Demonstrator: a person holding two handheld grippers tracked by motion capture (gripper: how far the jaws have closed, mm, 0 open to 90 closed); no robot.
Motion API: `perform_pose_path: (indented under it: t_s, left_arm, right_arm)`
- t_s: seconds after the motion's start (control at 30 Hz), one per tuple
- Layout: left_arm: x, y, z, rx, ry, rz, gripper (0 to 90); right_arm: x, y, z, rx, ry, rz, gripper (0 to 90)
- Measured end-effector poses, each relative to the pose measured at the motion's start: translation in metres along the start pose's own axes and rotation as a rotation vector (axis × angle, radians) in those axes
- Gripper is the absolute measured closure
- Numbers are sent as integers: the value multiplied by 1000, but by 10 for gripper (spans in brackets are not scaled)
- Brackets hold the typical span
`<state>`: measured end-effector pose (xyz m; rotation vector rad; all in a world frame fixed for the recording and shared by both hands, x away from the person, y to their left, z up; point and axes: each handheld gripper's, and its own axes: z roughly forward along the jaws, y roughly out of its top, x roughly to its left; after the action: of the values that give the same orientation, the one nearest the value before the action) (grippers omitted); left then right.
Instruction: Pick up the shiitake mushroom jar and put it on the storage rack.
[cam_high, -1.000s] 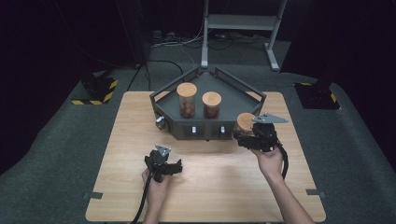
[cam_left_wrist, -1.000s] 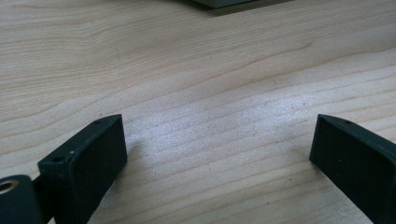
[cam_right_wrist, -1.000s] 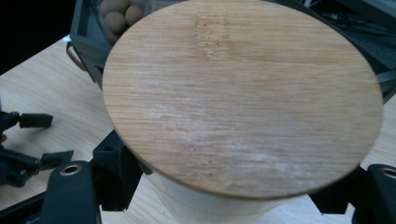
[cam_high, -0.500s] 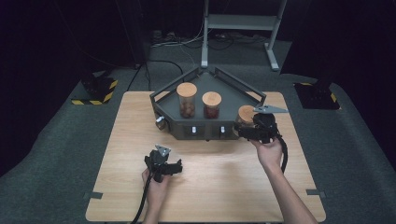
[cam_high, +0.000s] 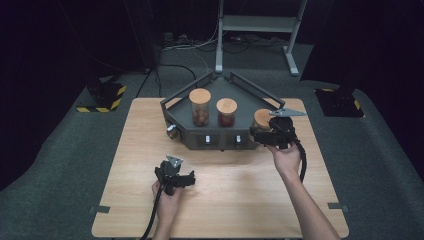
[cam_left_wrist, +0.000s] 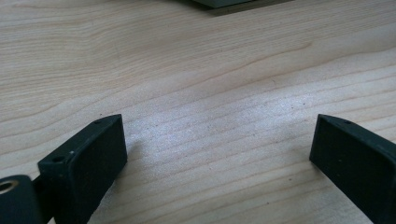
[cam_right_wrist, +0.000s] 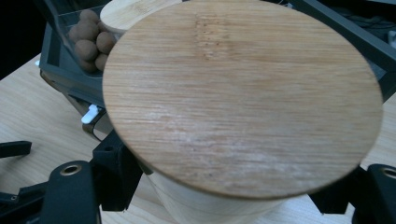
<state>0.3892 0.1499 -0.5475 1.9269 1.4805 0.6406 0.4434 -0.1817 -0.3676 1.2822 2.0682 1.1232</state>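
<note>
Dark grey carpet is covering the floor around us, and black curtains are closing the room at the back, where the grey metal legs of a stand (cam_high: 260, 30) are rising. On the carpet, two black blocks with yellow and black stripes (cam_high: 102, 97) are lying at the left, and another dark block (cam_high: 340, 102) is lying at the right. We are working at a light wooden table (cam_high: 220, 200) with a visible grain and a bare front part.

On the far half of the table a dark grey angular metal tray (cam_high: 210, 137) is standing. Two glass jars are standing inside it: a tall jar with a round wooden lid and brown balls (cam_high: 200, 106), and just beside it a shorter jar with a wooden lid and reddish content (cam_high: 226, 112).

We are holding the left gripper (cam_left_wrist: 215, 154) low over the bare wood in front of the tray, with the jaws wide apart and nothing between them.

With the right gripper (cam_high: 267, 136) we are clamping a third jar with a big round bamboo lid (cam_right_wrist: 243, 93). The jaws are pressing on its pale body under the lid, at the right front corner of the tray. Whether it is resting on the tray or hanging over it, we cannot tell.
</note>
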Motion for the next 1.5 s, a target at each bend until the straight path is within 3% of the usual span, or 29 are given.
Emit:
perform_pose_path:
  t_s: [0.53,1.17,1.5]
  left_arm:
    - [0,0,0,0,0,0,40]
    - [0,0,0,0,2,-1,40]
    - [0,0,0,0,4,-1,38]
  right_arm:
    - [3,18,7,5,-45,-29,253]
    - [-7,29,28,8,-57,24,253]
    - [-10,31,42,20,-60,25,253]
